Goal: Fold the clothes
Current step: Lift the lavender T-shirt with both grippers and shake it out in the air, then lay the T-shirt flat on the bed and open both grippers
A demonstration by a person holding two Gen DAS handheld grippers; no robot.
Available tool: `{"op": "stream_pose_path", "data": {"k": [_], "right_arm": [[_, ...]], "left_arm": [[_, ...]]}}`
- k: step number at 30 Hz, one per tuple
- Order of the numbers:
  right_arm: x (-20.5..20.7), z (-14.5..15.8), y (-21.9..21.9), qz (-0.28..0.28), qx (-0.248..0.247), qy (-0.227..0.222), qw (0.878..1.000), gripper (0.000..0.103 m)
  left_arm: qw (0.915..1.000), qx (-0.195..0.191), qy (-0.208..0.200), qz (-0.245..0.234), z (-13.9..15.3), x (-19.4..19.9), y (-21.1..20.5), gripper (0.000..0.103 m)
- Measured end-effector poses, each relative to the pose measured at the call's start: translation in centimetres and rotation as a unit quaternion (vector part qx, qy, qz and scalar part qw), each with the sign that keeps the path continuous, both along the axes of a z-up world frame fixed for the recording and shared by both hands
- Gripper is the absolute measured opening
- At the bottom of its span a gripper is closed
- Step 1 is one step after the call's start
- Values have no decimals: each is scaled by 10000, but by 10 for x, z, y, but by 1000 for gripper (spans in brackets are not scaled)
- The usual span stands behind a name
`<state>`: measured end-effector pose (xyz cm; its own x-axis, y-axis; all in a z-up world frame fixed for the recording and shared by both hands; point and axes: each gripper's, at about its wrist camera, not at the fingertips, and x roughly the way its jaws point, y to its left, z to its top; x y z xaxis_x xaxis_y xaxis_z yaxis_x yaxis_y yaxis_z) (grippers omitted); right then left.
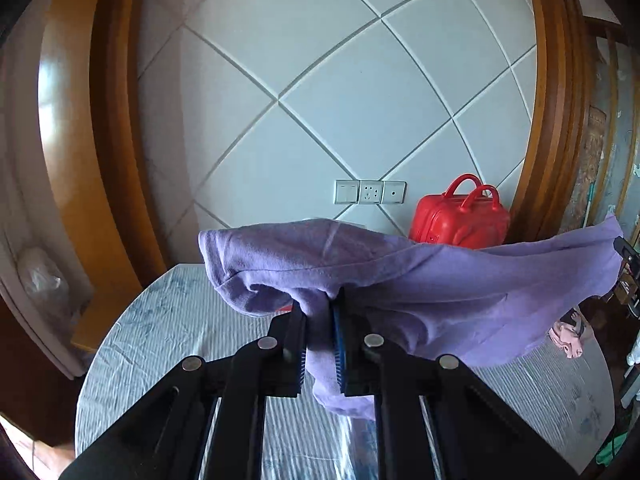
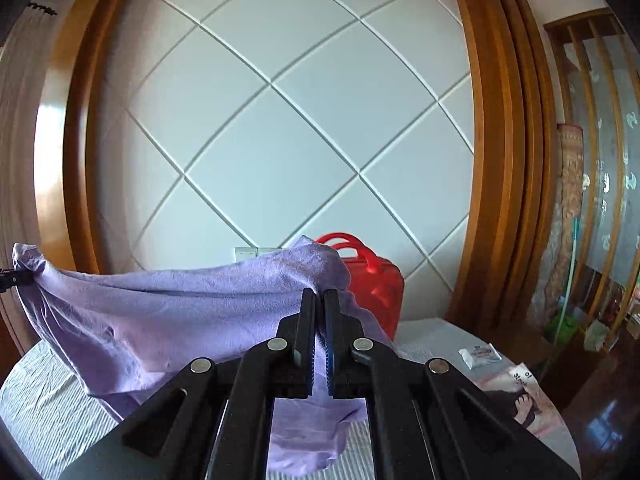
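A purple garment (image 1: 400,280) hangs stretched in the air between my two grippers, above a table with a light striped cloth (image 1: 160,332). My left gripper (image 1: 318,308) is shut on one bunched edge of the garment. My right gripper (image 2: 320,300) is shut on the other edge of the garment (image 2: 180,312). The lower part sags toward the table. In the left wrist view the right gripper (image 1: 624,252) shows at the far right edge; in the right wrist view the left gripper (image 2: 12,278) shows at the far left edge.
A red case with handles (image 1: 460,216) stands at the back of the table against the white panelled wall (image 1: 320,100). A magazine (image 2: 520,396) and a small white packet (image 2: 480,356) lie on the table's right side. Wooden frames flank the wall.
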<state>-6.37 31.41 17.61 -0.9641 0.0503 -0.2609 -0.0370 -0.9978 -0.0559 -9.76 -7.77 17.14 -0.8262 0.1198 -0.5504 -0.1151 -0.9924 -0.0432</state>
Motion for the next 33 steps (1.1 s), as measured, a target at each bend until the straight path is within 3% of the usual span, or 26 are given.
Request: {"op": "stream_pose_path", "data": {"k": [2,4,7,11,13,15,17,20,24,29,33], "right_arm": [[16,-26,-1,117,-95,-429,9990,3],[32,-56,-1,233,-205,-911,9954,3],[57,-120,3,291,-320,-1981,9792,3],[87,-218,20,139,-400,-3666,9294,3],[101,-252,31,99,-416,-4284,9026,3],[114,-285,42,69,-434,-4865,8726,5],[123,-297,48,23,-308,-5199,8536,5],[127,-290,60,-86,-122,-5259,8504,6],[110,-259,82,-341,-437,-4735,8790,6],[64,-237,71,-398,-431,-4084,9109,6],[23,-234,55,-246,-360,-3883,9205,6]], "left_arm": [[9998,-2,-190,18,-13,18,-7,10],[9978,70,-653,18,-47,37,-13,11],[9859,192,-1660,-28,-119,57,-15,11],[9524,473,-3011,-63,-214,82,-2,13],[9395,508,-3386,-106,-237,93,5,17],[9355,491,-3494,-178,-240,104,12,25],[9385,495,-3408,-242,-228,112,14,45],[9480,422,-3144,-249,-202,119,10,53],[9621,261,-2713,-24,-179,99,1,57],[9644,230,-2633,113,-196,33,-2,57],[9641,154,-2646,129,-216,-15,-5,56]]}}
